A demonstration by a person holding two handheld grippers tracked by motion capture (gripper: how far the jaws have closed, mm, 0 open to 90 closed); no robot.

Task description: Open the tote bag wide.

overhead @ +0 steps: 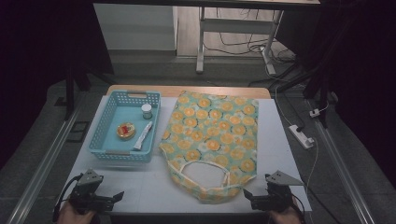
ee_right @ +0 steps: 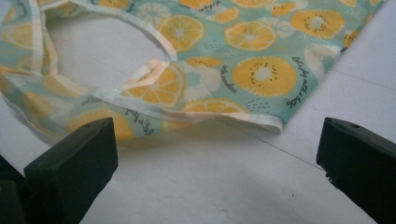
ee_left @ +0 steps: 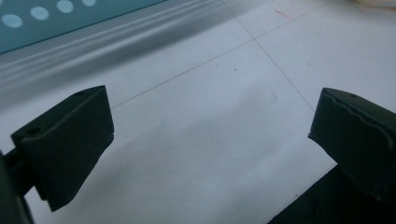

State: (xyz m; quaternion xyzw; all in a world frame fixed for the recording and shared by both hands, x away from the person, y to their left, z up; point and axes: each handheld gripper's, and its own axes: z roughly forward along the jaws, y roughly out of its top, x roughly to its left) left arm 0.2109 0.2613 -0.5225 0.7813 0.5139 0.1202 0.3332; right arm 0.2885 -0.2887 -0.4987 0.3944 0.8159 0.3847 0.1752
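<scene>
Fruit-print bag (overhead: pixel 210 140) lies flat on the white table (overhead: pixel 280 154), right of the blue basket (overhead: pixel 108 116), its handle end toward me and just ahead of my right gripper (overhead: pixel 252 198), whose 2 jaws stand spread with nothing between them, the bag's hem close in front in the right gripper view. My left gripper (overhead: pixel 114 198) sits at the near left edge, below the basket, jaws also spread wide over bare table. Basket holds 1 small bottle (overhead: pixel 146 111), 1 round yellow tin (overhead: pixel 125 130) and 1 white tube (overhead: pixel 143 136).
</scene>
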